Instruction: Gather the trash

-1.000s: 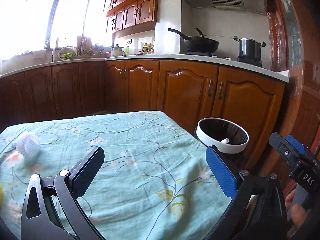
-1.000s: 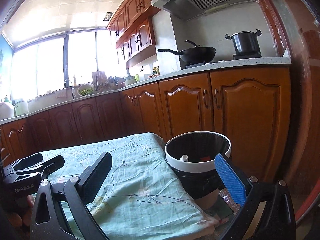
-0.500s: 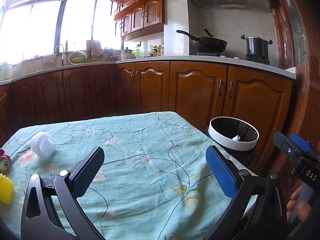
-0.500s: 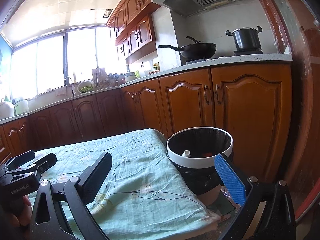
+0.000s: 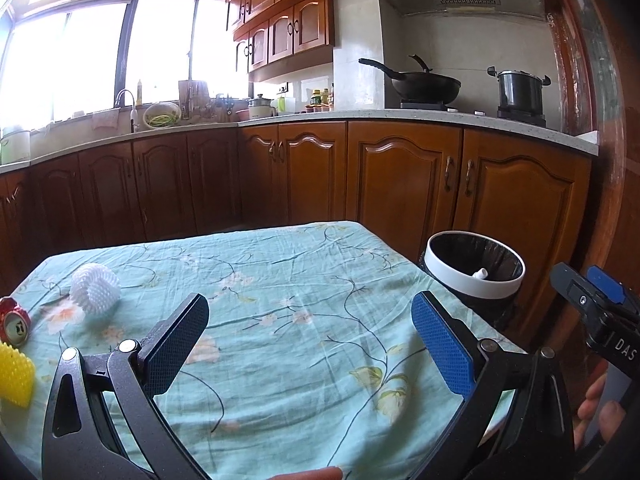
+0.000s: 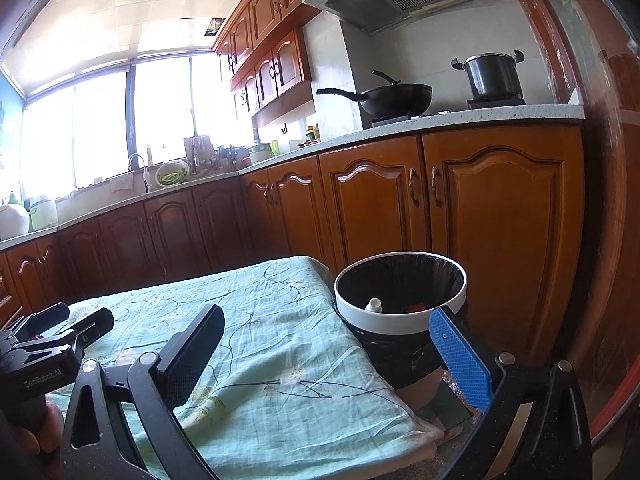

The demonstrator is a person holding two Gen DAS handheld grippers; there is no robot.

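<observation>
Daylight blows out the window [image 5: 100, 56], dimming the cabinets [image 5: 400, 184]; both fisheye views are sharp, with dark, bent edges.

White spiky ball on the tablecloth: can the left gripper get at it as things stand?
Probably yes. The left gripper is open and empty, and only bare tablecloth lies between it and the white spiky ball, ahead to its left.

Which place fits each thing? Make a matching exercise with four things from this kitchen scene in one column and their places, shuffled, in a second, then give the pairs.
Things:
1. white foam fruit net
2. crushed red can
3. wok
4. trash bin

Places:
A. on the stove
B. on the floor beside the table's right edge
C. on the tablecloth, far left edge
D. on the tablecloth, just right of the can

Pairs: 1-D, 2-C, 3-A, 4-B
</observation>
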